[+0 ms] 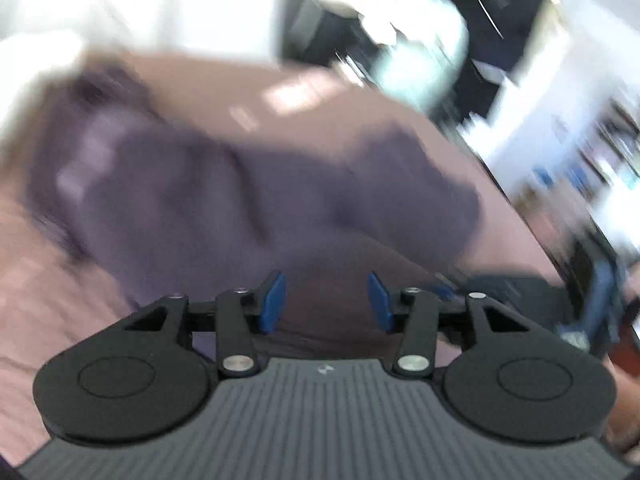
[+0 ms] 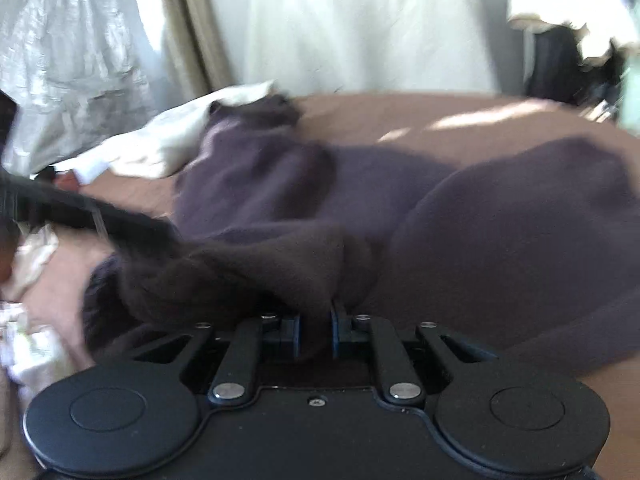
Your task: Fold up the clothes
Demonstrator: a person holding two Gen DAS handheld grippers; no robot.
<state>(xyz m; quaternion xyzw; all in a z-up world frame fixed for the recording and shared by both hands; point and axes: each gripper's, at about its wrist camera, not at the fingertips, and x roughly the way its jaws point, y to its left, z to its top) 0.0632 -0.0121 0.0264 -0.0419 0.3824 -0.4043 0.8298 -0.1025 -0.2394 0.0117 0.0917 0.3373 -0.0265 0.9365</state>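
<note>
A dark purple garment (image 1: 208,204) lies crumpled across a brown bedspread (image 1: 256,80); the left wrist view is blurred. My left gripper (image 1: 327,302) hovers over the garment's near edge, its blue pads apart with nothing pinched between them. In the right wrist view the same garment (image 2: 500,220) spreads over the bed. A bunched fold of it (image 2: 316,280) rises into my right gripper (image 2: 316,334), whose blue pads press on the fabric from both sides. A dark, blurred arm-like shape (image 2: 92,212) reaches in from the left toward that fold.
White pillows or linen (image 2: 160,136) lie at the bed's far left, with pale curtains (image 2: 360,20) behind. Crumpled light fabric (image 2: 28,320) sits at the left edge. Dark furniture and bright shelves (image 1: 560,140) stand beyond the bed's right side.
</note>
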